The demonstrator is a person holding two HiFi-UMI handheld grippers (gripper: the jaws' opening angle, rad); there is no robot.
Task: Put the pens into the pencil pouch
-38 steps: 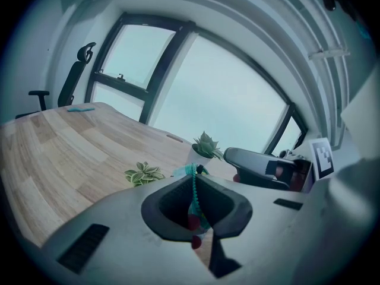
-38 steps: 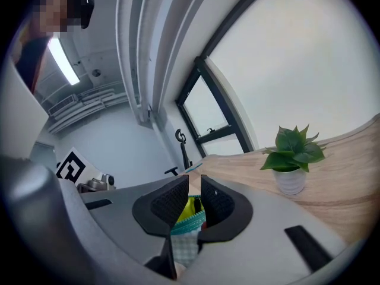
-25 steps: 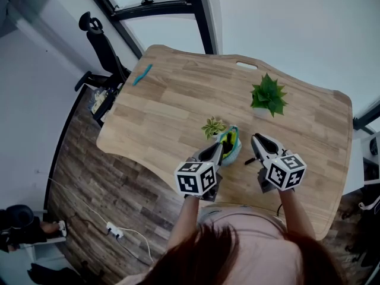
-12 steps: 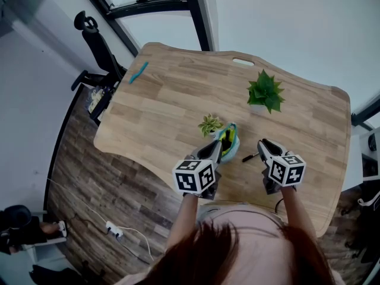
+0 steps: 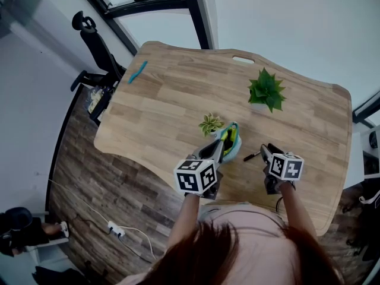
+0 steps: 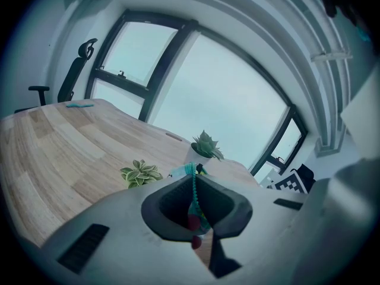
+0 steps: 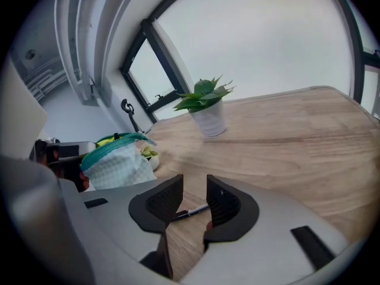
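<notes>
Your left gripper (image 5: 218,151) is clamping the part-filled pouch (image 5: 231,141) by its rim while your right gripper (image 7: 194,202), jaws just opening, is straddling a pen (image 7: 191,211) not yet gripped.

A wooden table (image 5: 172,94) stands beside large windows (image 5: 160,25), a black chair (image 5: 98,43) nearby, over apparently wood-plank flooring (image 5: 113,189).

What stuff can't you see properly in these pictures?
- Inside the pouch: too small in the head view; zip rim hides it in the right gripper view.
- Pen, right gripper view: one end hidden behind a jaw of the right tool, which has just been opening.
- Most of the pouch, left gripper view: behind the left tool pinching its zip.
- Blue thing, head view: too small to name.
</notes>
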